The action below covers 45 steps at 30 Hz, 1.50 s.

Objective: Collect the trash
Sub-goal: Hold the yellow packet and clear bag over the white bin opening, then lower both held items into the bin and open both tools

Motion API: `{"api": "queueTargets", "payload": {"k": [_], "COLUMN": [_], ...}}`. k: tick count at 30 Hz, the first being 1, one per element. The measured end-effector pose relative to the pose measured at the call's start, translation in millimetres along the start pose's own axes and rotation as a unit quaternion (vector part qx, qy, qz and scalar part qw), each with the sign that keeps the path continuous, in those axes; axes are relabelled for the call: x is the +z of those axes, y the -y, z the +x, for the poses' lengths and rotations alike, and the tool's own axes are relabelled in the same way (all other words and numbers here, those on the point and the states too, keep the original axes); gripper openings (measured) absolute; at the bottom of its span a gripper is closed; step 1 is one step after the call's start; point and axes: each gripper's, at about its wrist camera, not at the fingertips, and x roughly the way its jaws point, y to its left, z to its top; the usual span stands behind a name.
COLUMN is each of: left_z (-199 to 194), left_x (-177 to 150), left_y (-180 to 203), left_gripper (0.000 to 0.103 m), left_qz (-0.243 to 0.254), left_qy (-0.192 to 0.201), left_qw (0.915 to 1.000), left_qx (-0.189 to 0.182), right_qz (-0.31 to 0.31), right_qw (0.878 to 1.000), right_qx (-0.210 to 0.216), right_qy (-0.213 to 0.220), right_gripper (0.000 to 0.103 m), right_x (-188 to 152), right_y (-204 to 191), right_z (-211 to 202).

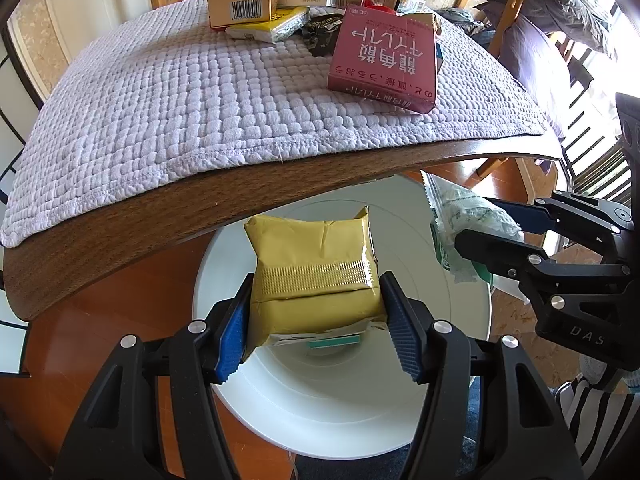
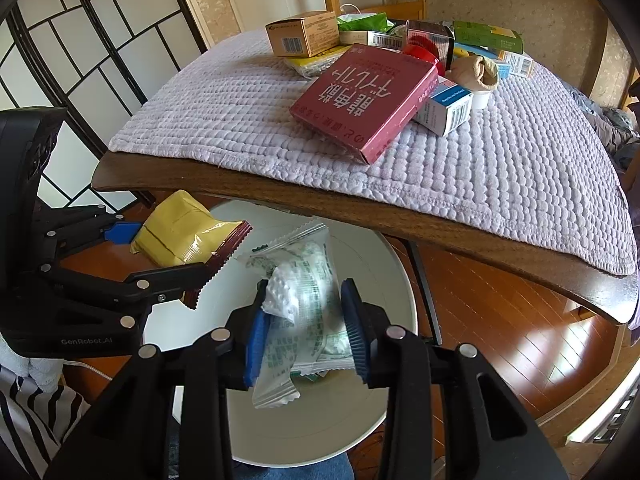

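Wrappers held over round white plastic bin (image 1: 472, 312).
Left gripper (image 1: 316, 336) clamps a crinkled yellow foil packet (image 1: 312, 264); right gripper (image 2: 306, 330) clamps a clear green-printed plastic wrapper (image 2: 308, 280), both above the bin, whose far rim the dark wooden table (image 1: 140, 232) hides. Lavender quilted cloth (image 1: 160, 100) covers the table, carrying a maroon cardboard box (image 2: 360, 100) and piled cartons, partly overlapping. Glossy wood floor (image 2: 500, 312) below.
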Motion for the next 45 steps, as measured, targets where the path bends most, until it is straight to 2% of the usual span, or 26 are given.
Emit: {"api": "queueTargets", "payload": {"k": [23, 45], "left_z": [17.0, 53.7], "left_x": [-12.9, -46.6], "left_y": [-1.6, 1.3], "left_gripper": [0.062, 0.062], "left_qz": [0.003, 0.017], "left_qy": [-0.023, -0.051], "left_qw": [0.9997, 0.9983], "left_qx": [0.004, 0.024], "right_qz": [-0.007, -0.004], "right_qw": [1.000, 0.999], "right_qx": [-0.011, -0.019], "right_qy": [-0.029, -0.036], "right_gripper": [0.035, 0.035], "right_x": [-11.8, -19.9], "right_y": [-4.3, -8.8], "right_z": [25.9, 47.8]}}
